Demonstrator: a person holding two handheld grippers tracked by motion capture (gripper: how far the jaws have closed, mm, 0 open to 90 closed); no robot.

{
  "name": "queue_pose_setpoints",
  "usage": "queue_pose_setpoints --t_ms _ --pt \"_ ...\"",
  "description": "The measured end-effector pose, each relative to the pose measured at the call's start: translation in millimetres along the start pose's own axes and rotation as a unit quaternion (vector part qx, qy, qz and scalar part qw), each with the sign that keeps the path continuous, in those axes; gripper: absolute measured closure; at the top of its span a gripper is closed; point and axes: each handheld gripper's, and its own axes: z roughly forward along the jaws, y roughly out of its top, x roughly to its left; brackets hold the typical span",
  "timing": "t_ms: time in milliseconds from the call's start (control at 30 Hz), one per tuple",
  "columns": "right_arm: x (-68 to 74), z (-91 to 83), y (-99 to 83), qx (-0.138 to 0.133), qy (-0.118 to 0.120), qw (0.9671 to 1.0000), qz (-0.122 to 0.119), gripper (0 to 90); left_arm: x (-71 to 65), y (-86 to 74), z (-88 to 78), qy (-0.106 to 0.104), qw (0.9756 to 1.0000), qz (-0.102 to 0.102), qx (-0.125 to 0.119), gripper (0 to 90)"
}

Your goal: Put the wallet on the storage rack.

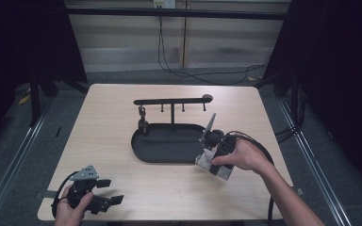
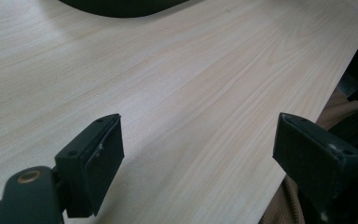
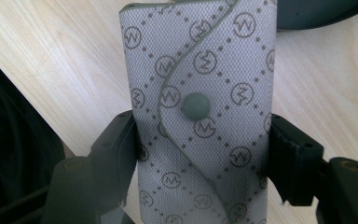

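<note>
A person's right gripper [image 3: 203,154] pinches a small grey patterned pouch [image 3: 200,93] across its width, one black jaw pressed to each long side, the snap button [image 3: 195,104] on its curved flap facing the camera — a grip that leaves the closure clear and keeps the flat case from twisting. In the high view the pouch [image 1: 211,162] sits just off the right end of the dark oval tray [image 1: 169,148], low over the wooden table [image 1: 122,117]. From the tray rises a post carrying a hook bar [image 1: 172,100], with a small dark object [image 1: 143,123] below its left end; what that object is cannot be made out. The left gripper [image 1: 107,192] waits well to the tray's lower left — jaws spread, nothing between them, apparently kept clear of the working hand.
</note>
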Motion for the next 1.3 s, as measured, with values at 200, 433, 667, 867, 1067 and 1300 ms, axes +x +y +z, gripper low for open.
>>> queue_pose_setpoints --t_ms 200,433,667,867,1067,1300 --pt "-4.5 -9.0 2.7 -0.012 -0.001 0.9999 0.007 32.9 -0.9 0.1 0.7 -0.002 1.0000 0.004 0.002 16.1" --pt "-7.0 -13.3 12.1 -0.023 0.002 0.9997 0.002 32.9 -3.2 0.3 0.0 0.001 0.9999 0.010 0.003 16.1" --pt "-13.2 -15.7 18.8 -0.033 0.004 0.9994 0.005 32.9 -3.8 0.9 1.8 0.001 0.9999 0.012 0.006 16.2" --pt "-21.9 -15.5 24.6 -0.040 0.011 0.9989 0.021 33.0 -3.7 0.5 0.3 0.002 0.9999 0.013 0.005 16.2" --pt "-31.8 -14.8 26.9 -0.051 0.014 0.9978 0.041 32.9 -3.7 0.6 0.6 0.002 0.9999 0.012 0.006 16.2" --pt "-42.9 -14.9 28.6 -0.066 0.014 0.9953 0.069 33.0 -3.3 0.8 0.6 0.000 0.9999 0.012 0.007 16.2"
